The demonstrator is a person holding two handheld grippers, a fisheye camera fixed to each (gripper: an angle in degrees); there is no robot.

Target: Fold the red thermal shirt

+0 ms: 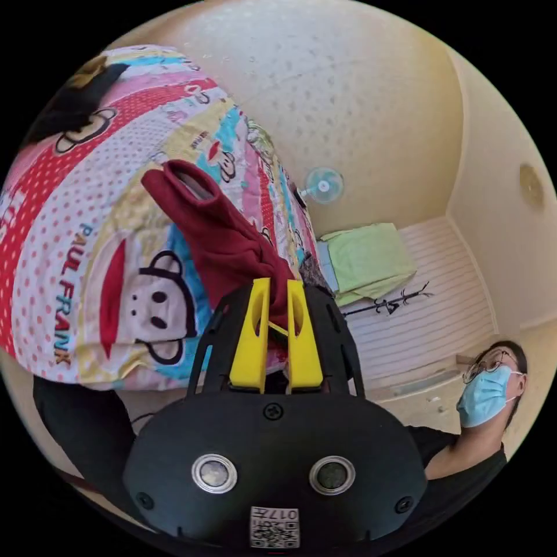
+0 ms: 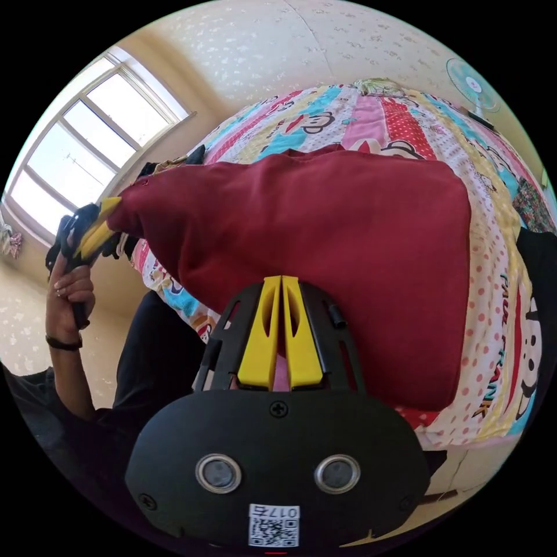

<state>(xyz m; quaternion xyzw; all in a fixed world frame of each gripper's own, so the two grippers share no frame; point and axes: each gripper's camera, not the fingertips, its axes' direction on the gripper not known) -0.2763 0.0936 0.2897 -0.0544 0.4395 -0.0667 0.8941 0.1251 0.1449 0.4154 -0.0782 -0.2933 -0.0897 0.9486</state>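
Above bed (image 2: 493,243): red thermal shirt (image 2: 325,243), stretched between tongs.
Left gripper (image 1: 277,290): clamped on bunched shirt corner.
Right gripper (image 2: 281,284): clamped on shirt edge.

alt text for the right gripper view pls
The right gripper, its yellow jaws shut on the red thermal shirt, lifts it over a cartoon-print bedspread. The left gripper pinches the shirt's far corner near a window.
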